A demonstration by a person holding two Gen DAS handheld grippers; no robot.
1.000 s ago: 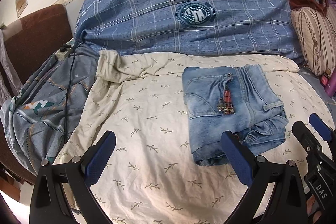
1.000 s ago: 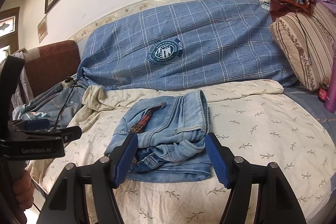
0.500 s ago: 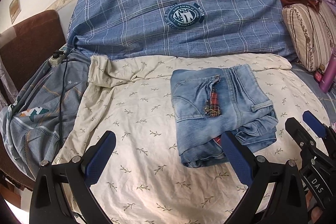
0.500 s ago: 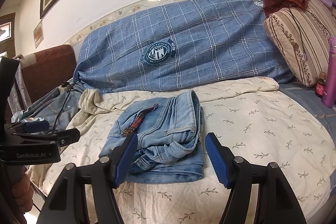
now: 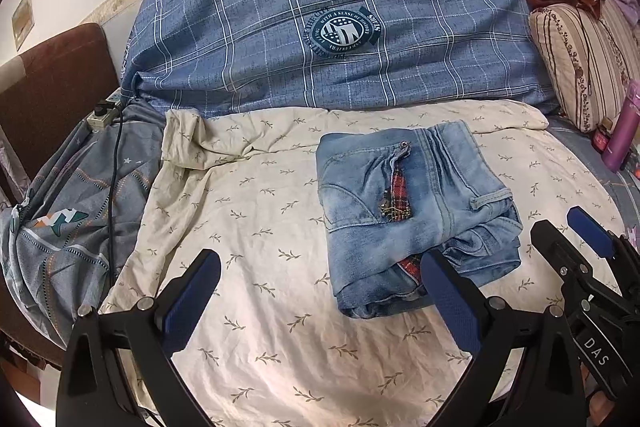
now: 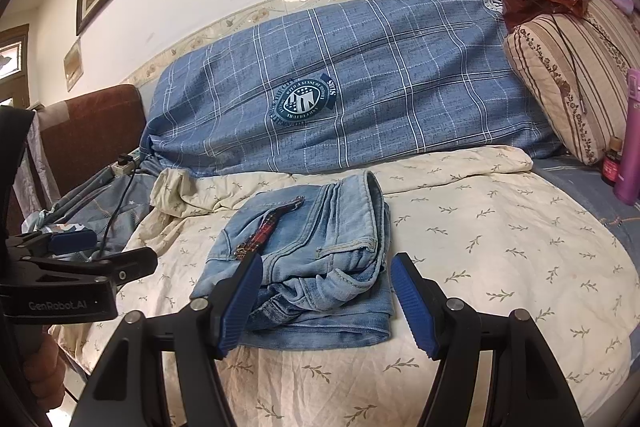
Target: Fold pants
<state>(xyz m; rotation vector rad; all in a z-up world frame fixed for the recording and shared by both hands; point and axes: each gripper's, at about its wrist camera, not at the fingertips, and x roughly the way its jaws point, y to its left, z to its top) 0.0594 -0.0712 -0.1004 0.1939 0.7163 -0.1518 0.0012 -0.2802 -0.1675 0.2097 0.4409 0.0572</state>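
- The left gripper hangs nearest its camera with its jaws spread wide and nothing between them; only the cream leaf-print sheet lies under it
- The right gripper also stands with jaws apart, pinching nothing; its blue pads frame the near edge of the pants without pressing on the cloth
- The pants lie as a compact denim bundle on the sheet, right of the bed's middle, waistband and red plaid lining showing on top
- Compared with a second ago, the bundle sits a little further from the left camera and more of the sheet shows in front of it, so the left gripper seems to have eased back slightly; the bundle's shape is unchanged
- With both jaws free of cloth and the bundle squared, the fold looks complete or close to it
- Beyond lie the blue checked quilt and, at far right, a striped pillow
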